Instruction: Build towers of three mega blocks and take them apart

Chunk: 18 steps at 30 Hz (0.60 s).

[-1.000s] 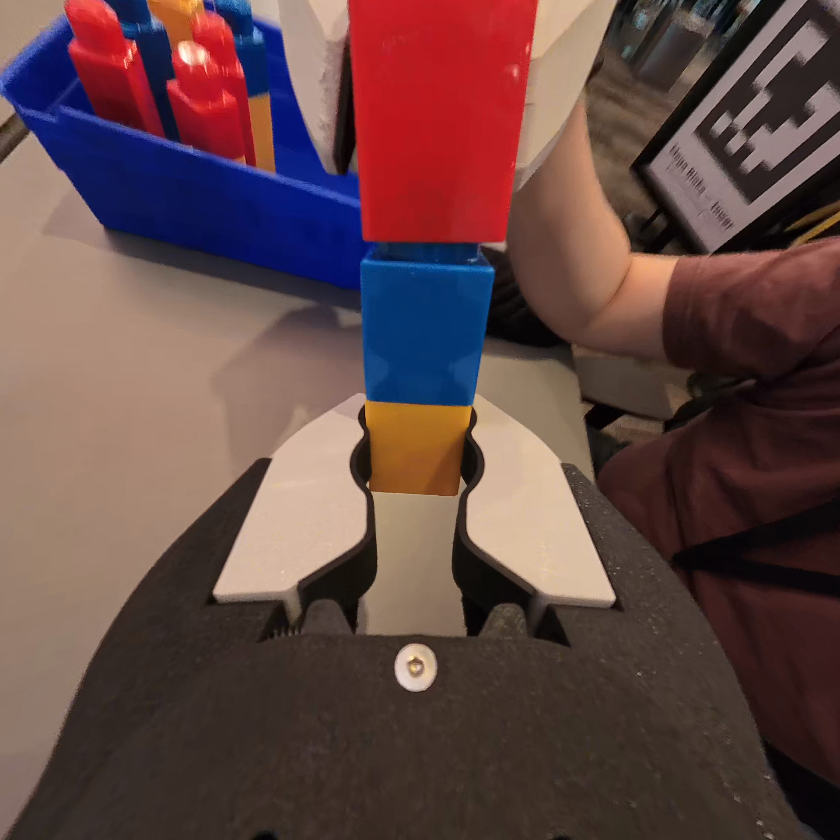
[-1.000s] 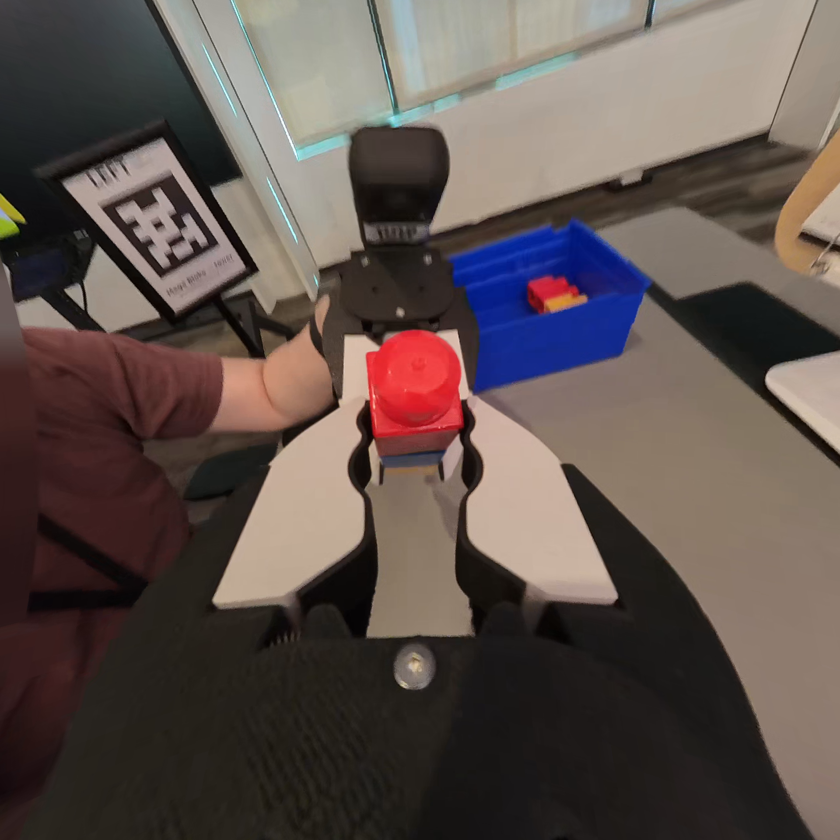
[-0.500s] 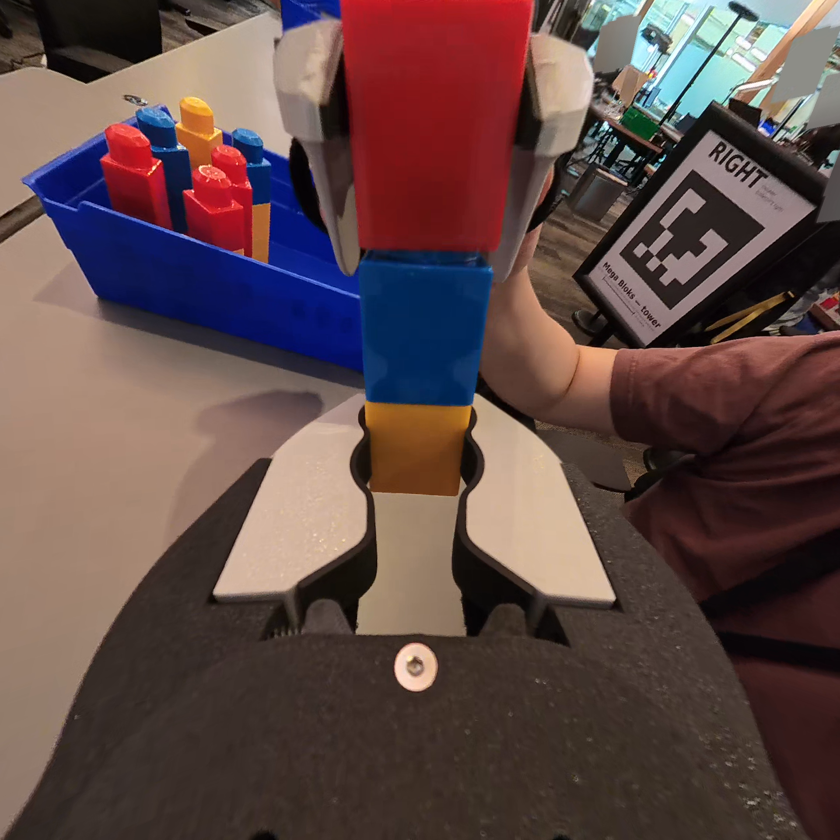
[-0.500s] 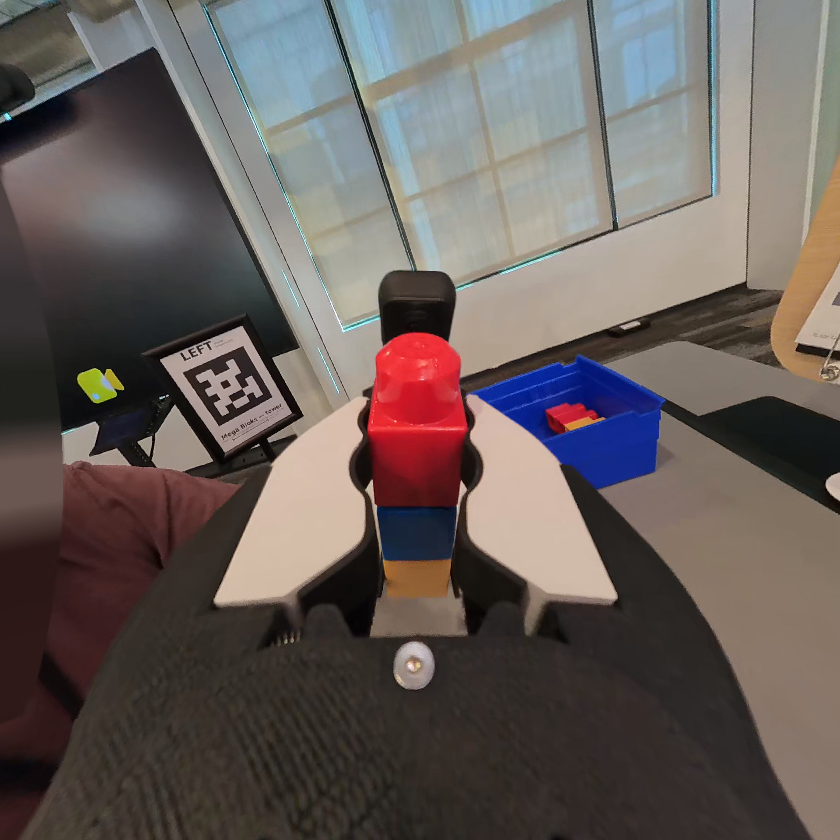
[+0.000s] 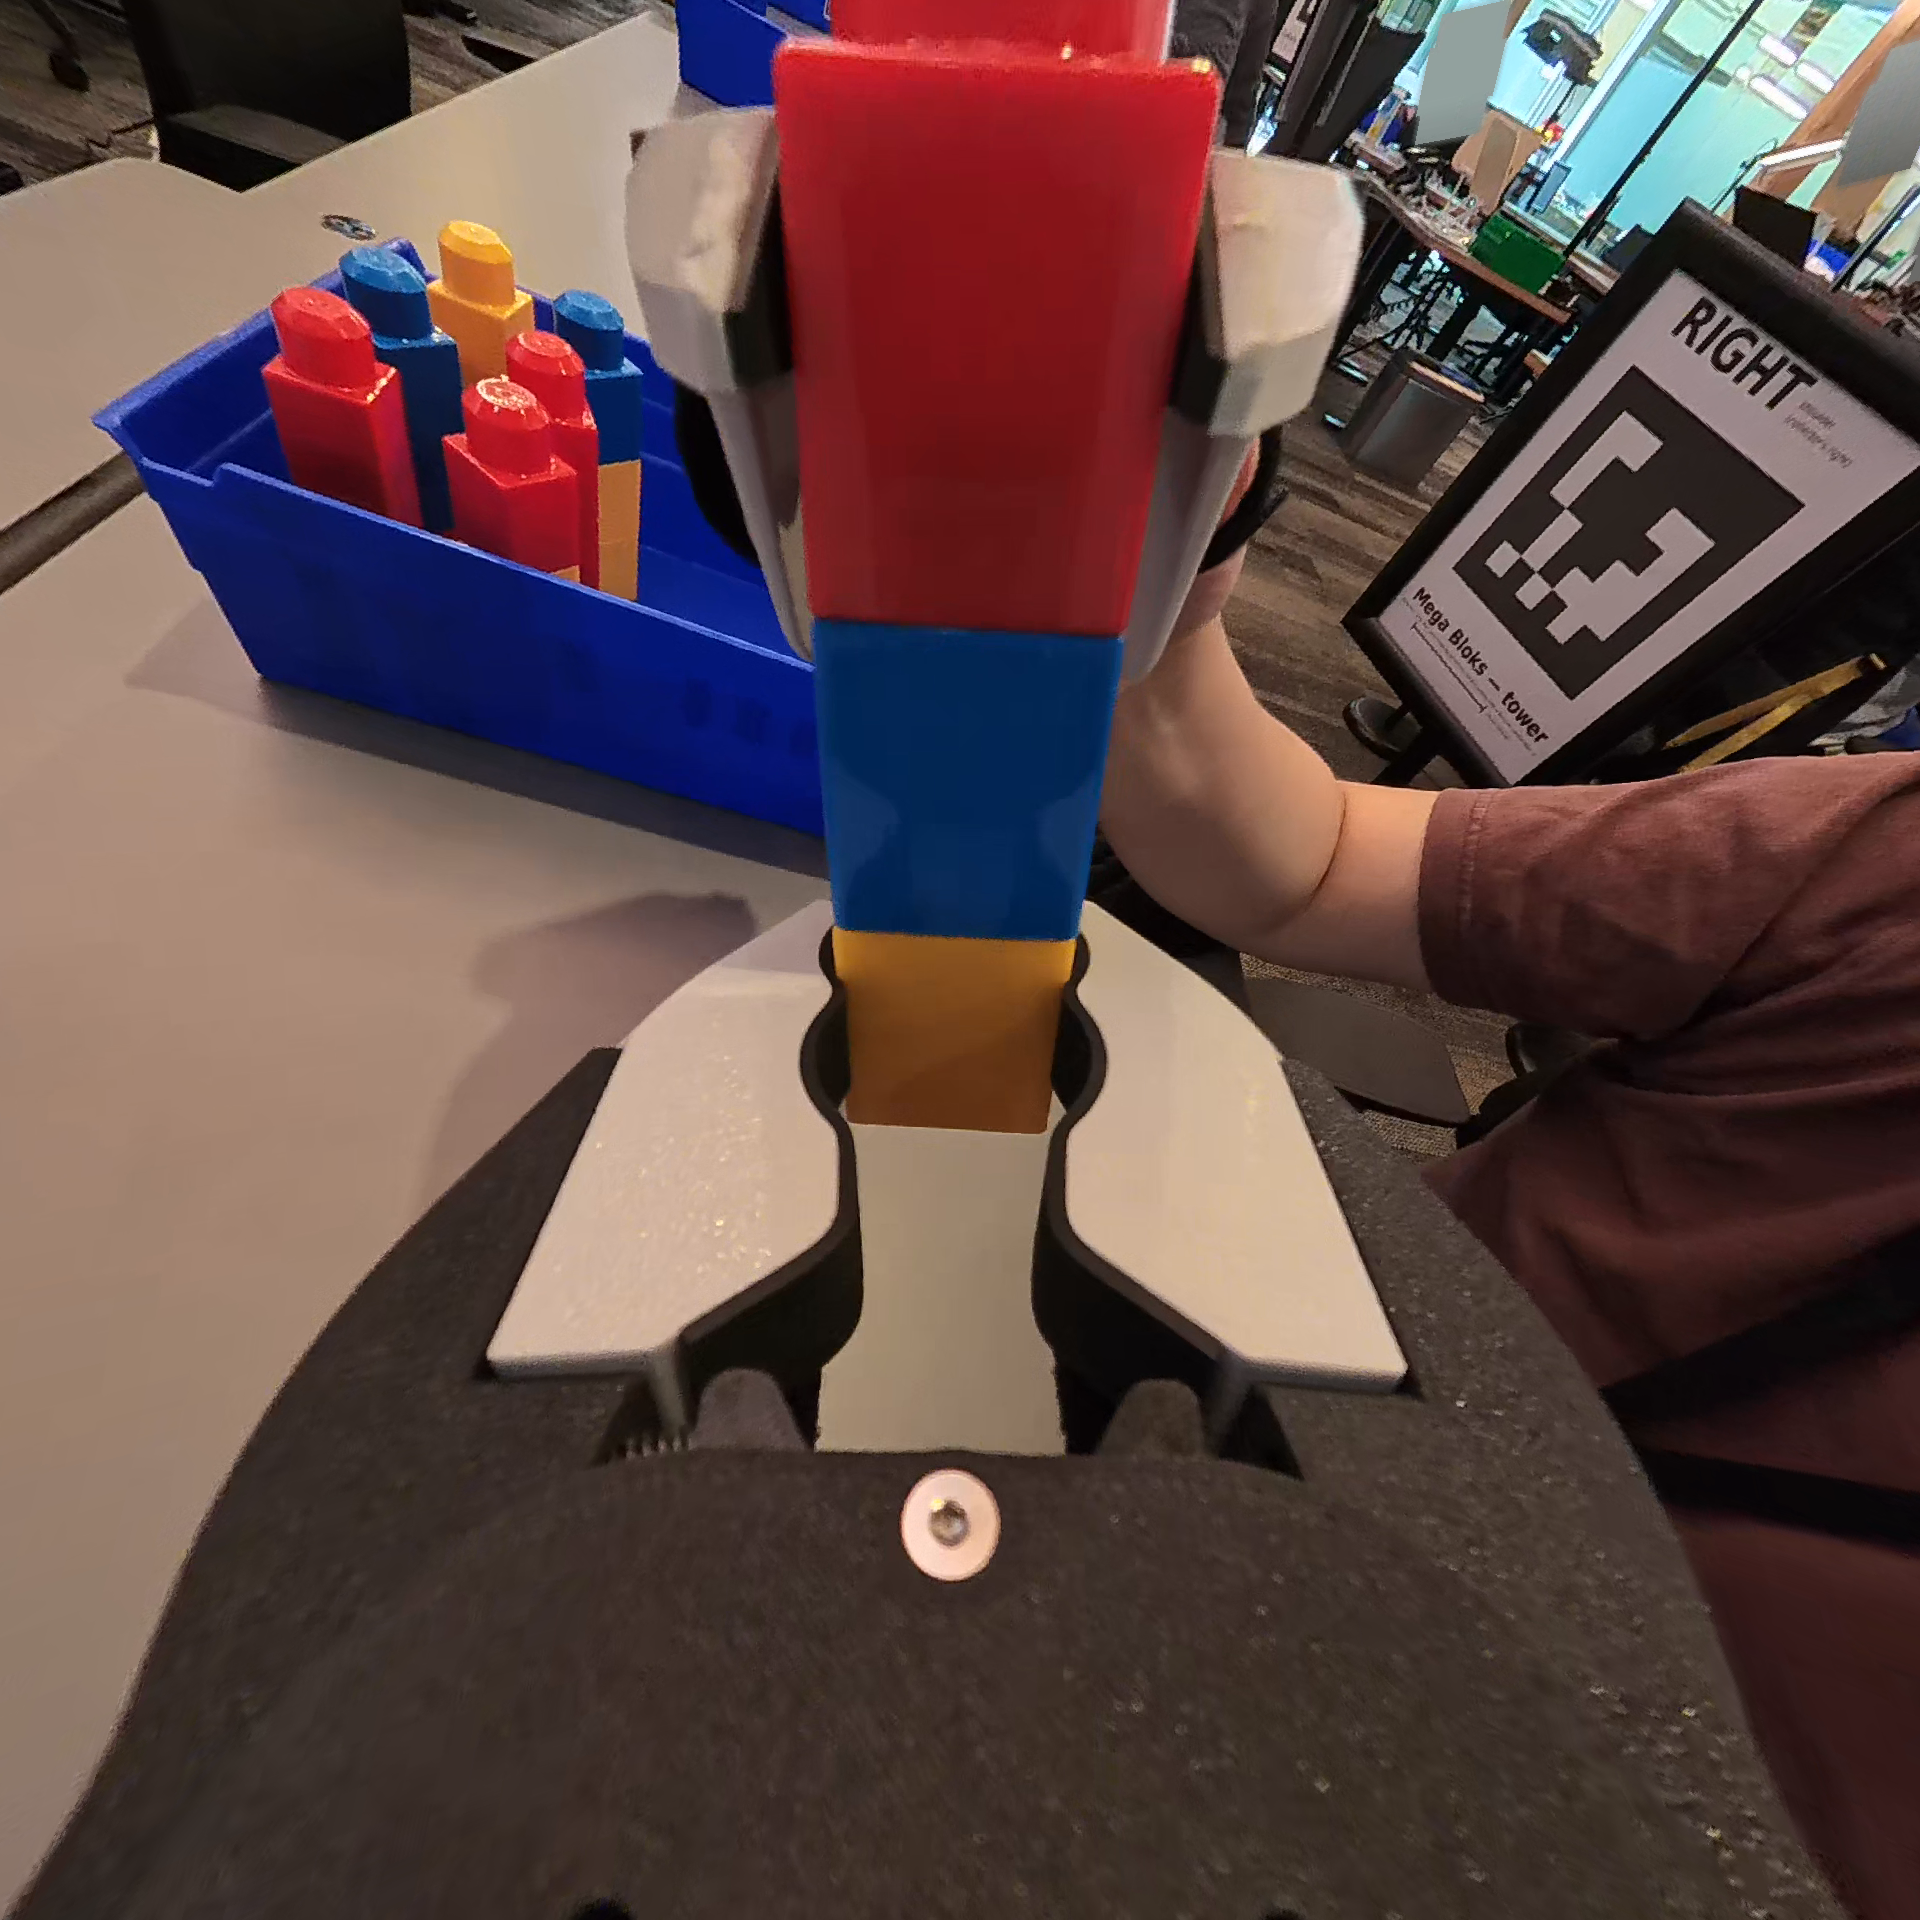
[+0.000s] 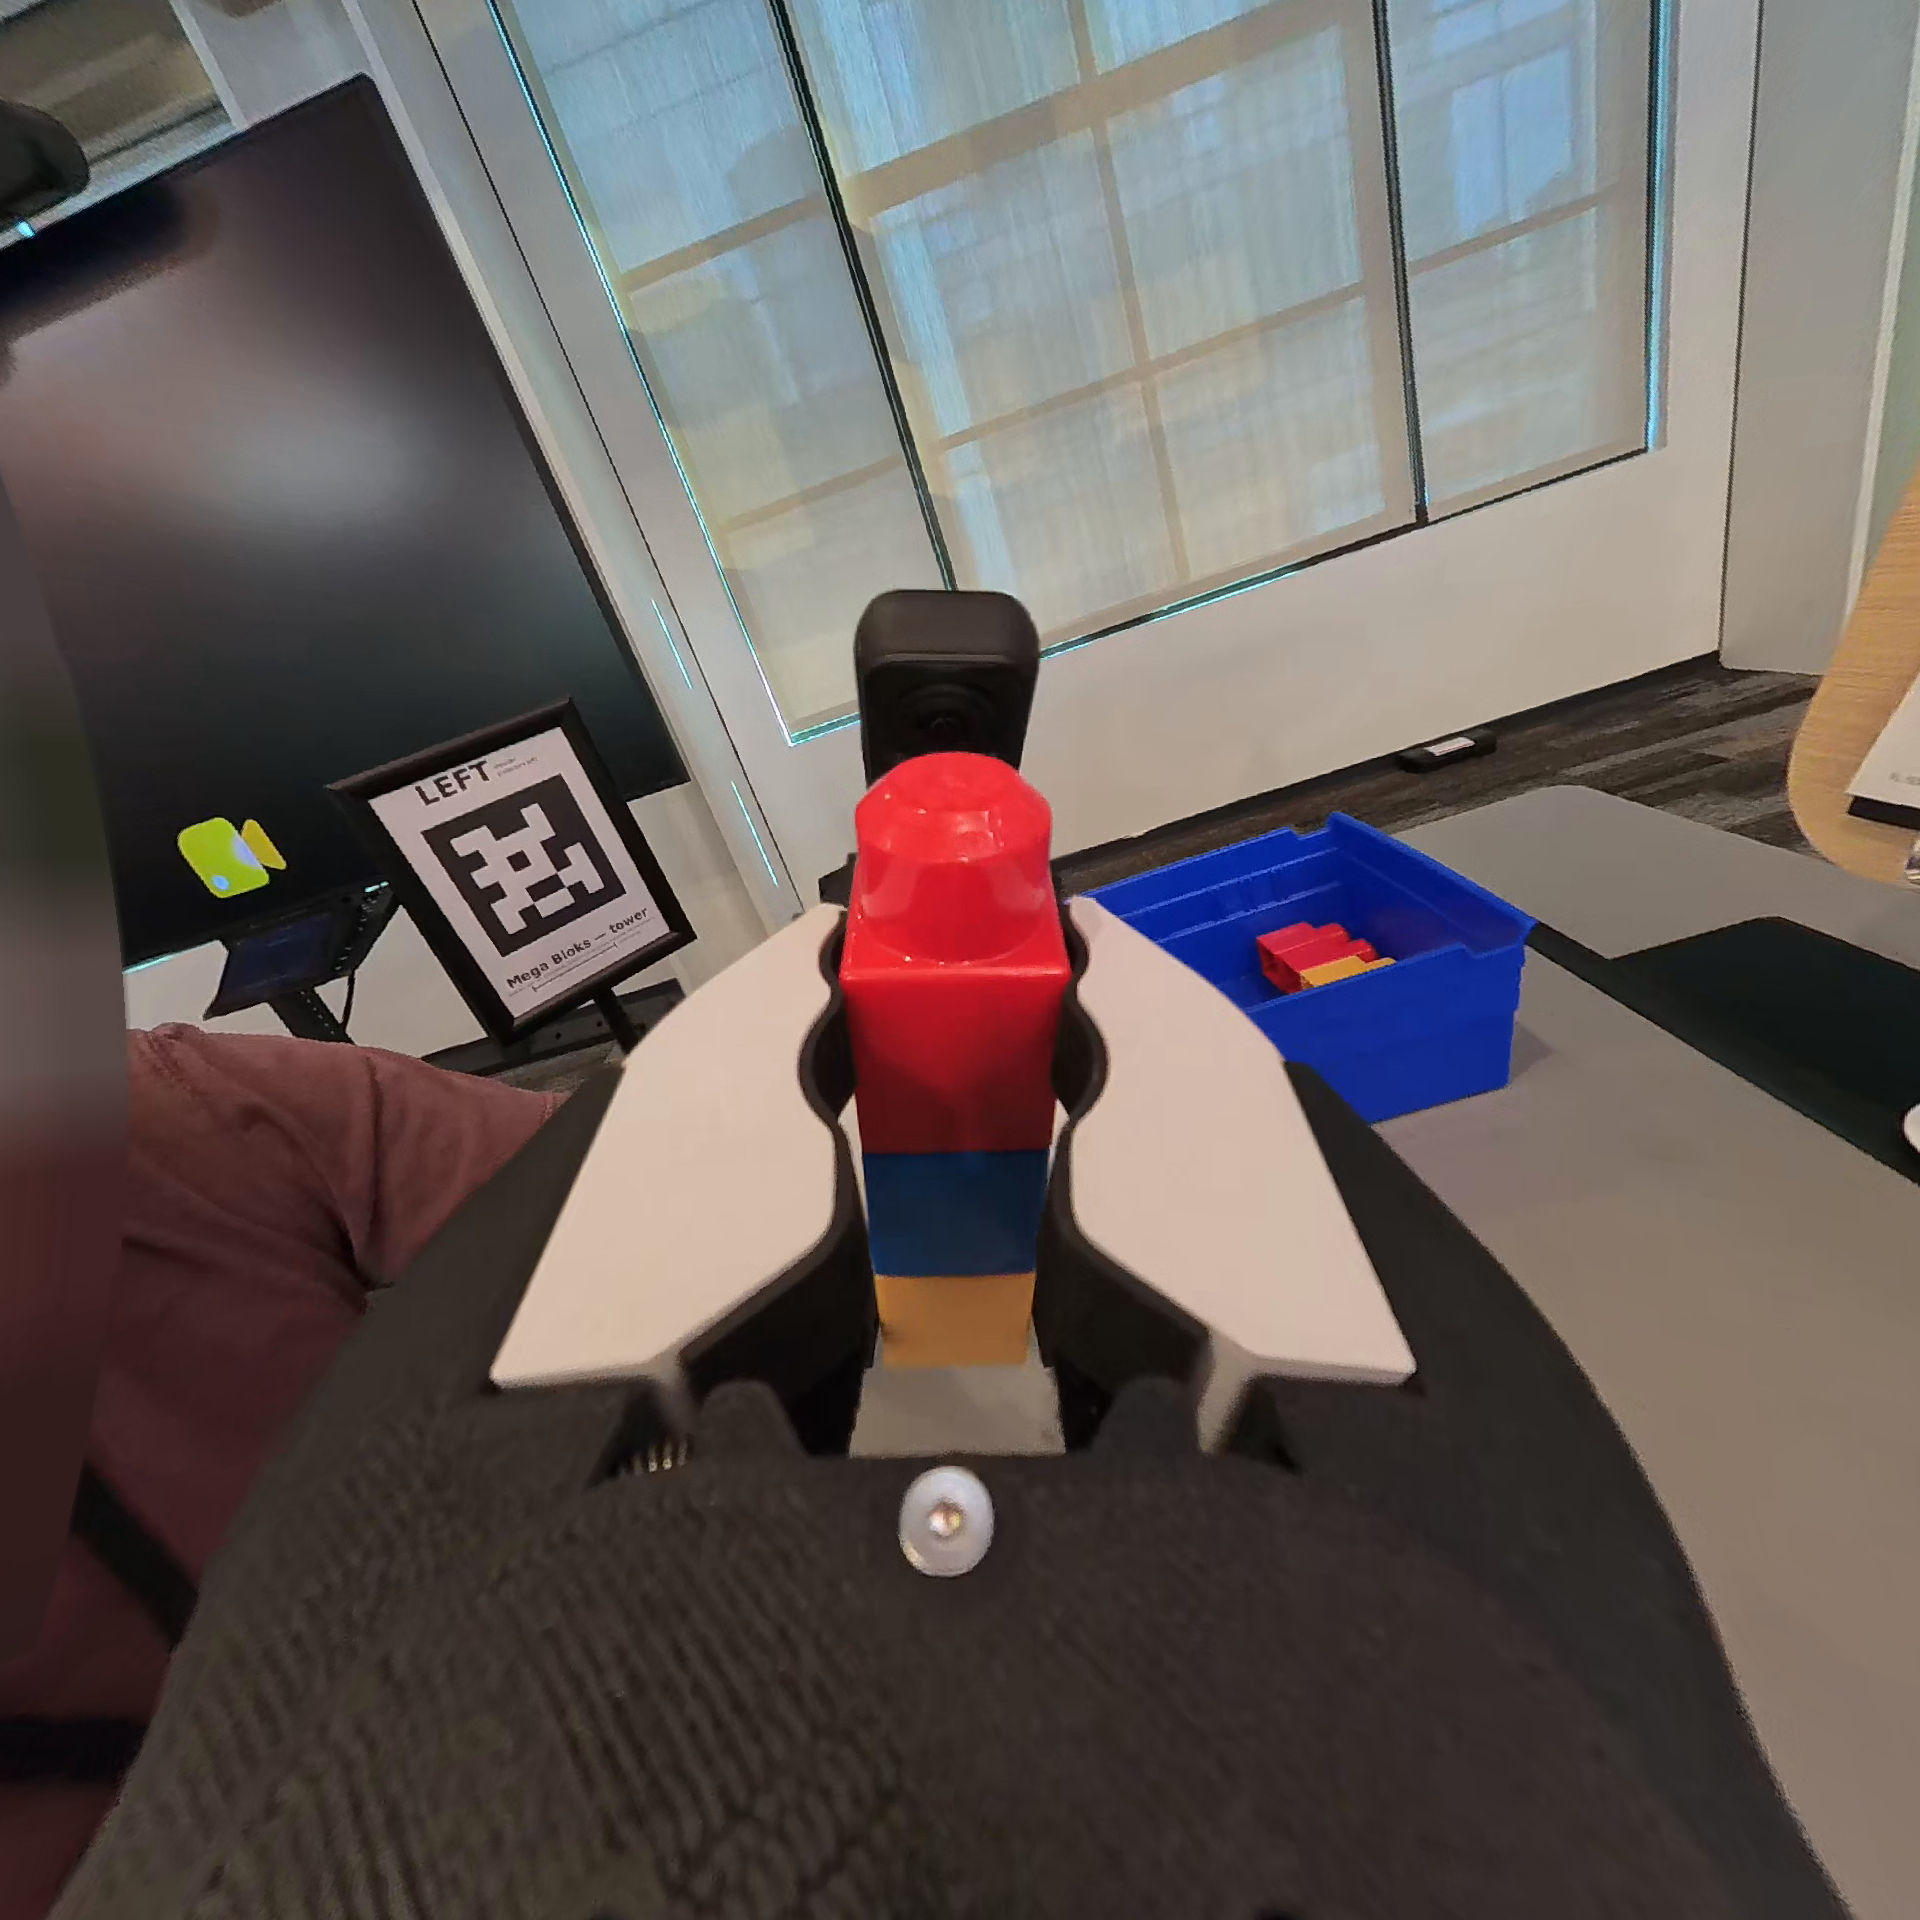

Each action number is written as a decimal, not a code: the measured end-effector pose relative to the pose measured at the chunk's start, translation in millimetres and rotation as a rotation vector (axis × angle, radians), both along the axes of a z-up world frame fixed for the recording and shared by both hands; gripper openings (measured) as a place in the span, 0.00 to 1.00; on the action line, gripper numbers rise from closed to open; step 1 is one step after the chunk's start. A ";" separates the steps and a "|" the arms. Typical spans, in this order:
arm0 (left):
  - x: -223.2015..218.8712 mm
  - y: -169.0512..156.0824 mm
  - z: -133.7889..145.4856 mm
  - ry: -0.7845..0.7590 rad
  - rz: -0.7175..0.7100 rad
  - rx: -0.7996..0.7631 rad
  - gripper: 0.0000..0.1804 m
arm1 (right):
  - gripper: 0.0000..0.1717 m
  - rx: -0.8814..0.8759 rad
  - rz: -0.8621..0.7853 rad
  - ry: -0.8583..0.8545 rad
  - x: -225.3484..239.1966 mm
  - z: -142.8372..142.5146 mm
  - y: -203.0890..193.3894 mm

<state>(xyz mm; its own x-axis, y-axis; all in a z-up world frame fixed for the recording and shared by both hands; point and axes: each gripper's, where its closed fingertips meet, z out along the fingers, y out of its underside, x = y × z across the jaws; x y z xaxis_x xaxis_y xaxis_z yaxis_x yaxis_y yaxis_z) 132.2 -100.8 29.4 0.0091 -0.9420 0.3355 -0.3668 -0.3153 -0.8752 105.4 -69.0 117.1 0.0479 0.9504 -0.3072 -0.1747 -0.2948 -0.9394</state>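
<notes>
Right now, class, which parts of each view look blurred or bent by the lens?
Left wrist view: the right gripper on the red block is motion-smeared; the blue bin stays sharp. Right wrist view: the window frames bow outward, and a blurred patch covers the left edge.

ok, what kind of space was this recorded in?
Looks like an office or lab set up for data collection: grey tables, framed marker signs on stands, blue bins of toy blocks, and cluttered workbenches behind.
</notes>
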 end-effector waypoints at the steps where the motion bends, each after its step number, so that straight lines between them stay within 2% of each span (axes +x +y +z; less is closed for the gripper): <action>1: 0.8 0.1 0.3 -0.004 0.005 0.000 0.20 | 0.22 0.005 -0.007 0.002 0.0 0.5 0.3; 16: -1.8 3.4 -1.2 -0.002 0.001 0.014 0.20 | 0.22 0.034 -0.052 0.014 -4.6 1.5 4.2; 17: -2.1 3.0 0.6 -0.008 -0.004 0.015 0.20 | 0.24 0.063 -0.072 -0.009 -3.3 2.3 4.7; 18: -2.5 2.6 4.6 -0.030 -0.007 0.010 0.20 | 0.34 0.088 -0.102 -0.027 -1.2 3.7 6.2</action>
